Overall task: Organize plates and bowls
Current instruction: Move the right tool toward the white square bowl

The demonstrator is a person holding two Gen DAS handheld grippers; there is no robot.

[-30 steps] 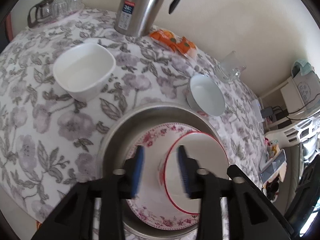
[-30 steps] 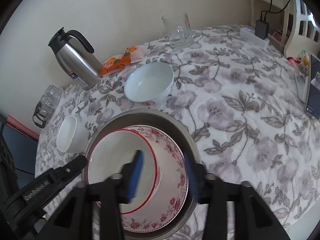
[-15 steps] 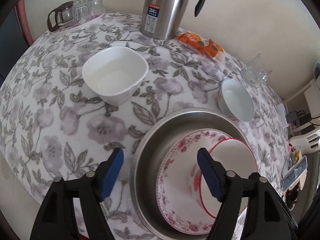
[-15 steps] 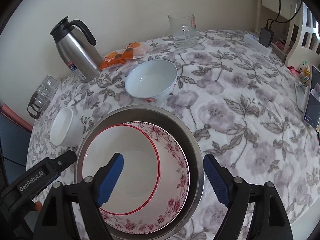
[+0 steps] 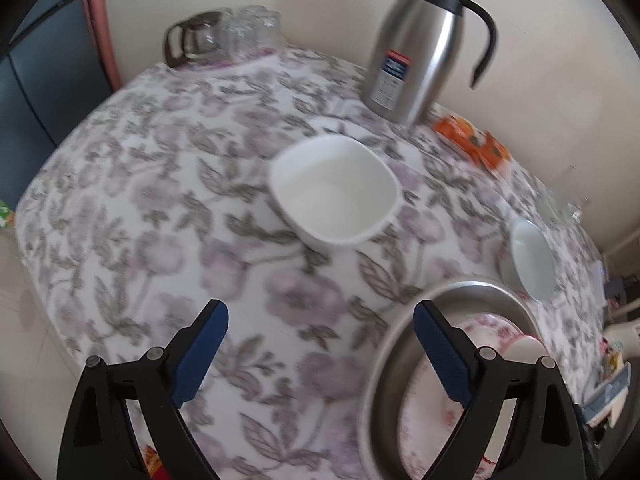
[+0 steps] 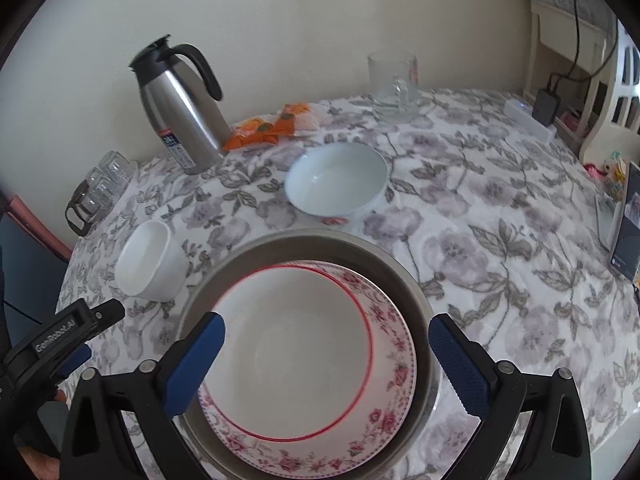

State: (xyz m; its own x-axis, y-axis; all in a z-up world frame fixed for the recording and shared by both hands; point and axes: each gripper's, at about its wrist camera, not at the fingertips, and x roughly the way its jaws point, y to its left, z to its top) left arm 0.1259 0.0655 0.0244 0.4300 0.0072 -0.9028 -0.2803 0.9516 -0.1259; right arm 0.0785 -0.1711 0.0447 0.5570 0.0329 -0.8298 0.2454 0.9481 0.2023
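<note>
Left view's blurry, and the basin (image 5: pixel 384 360) with its plates is cut off behind the left gripper (image 5: pixel 320 348), jaws just spread wide, nothing between, angled down at the cloth. Right gripper (image 6: pixel 326 360), also just opened, hangs empty over the red-rimmed plate (image 6: pixel 296 356) stacked on the floral plate (image 6: pixel 396 360). Square bowl (image 5: pixel 334 188) and round bowl (image 6: pixel 336 184) sit loose.

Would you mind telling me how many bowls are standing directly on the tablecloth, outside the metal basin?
2. The square white bowl stands left of the metal basin; the round white bowl stands behind it, nearer the orange packet. None appears hidden.
</note>
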